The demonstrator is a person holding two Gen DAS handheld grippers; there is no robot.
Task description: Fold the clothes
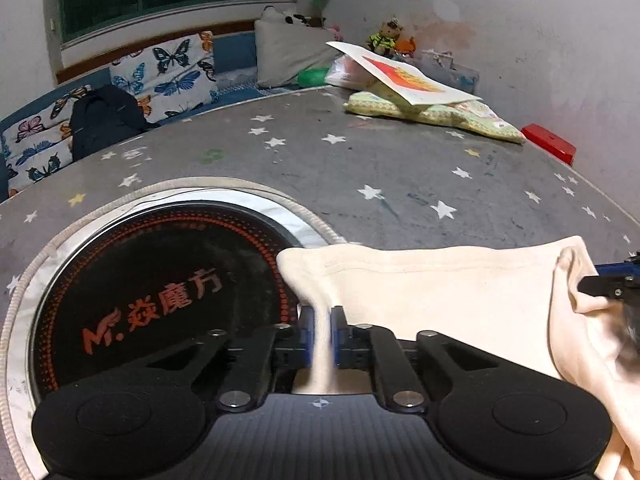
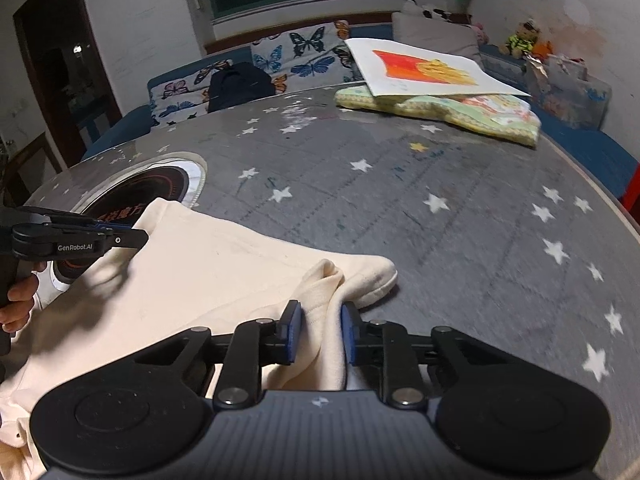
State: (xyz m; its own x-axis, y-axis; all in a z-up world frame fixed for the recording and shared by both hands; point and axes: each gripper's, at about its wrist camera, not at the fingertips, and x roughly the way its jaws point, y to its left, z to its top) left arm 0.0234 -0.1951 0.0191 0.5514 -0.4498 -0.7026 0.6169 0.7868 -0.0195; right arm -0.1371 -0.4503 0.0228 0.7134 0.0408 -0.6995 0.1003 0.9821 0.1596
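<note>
A cream garment (image 1: 448, 300) lies across the near side of the grey star-patterned table (image 1: 360, 168). My left gripper (image 1: 322, 324) is shut on the garment's left corner, with cloth pinched between its blue pads. My right gripper (image 2: 320, 332) is shut on a bunched fold of the same cream garment (image 2: 192, 280) at its right corner. The right gripper's tip shows at the right edge of the left wrist view (image 1: 612, 284). The left gripper shows at the left of the right wrist view (image 2: 80, 240), held by a hand.
A round black induction cooktop (image 1: 160, 304) is set into the table left of the garment. A folded green patterned cloth (image 1: 436, 114) under a paper drawing (image 1: 400, 76) lies at the far side. A red box (image 1: 550, 142) sits at the far right edge. A butterfly-print sofa (image 1: 120, 92) stands behind.
</note>
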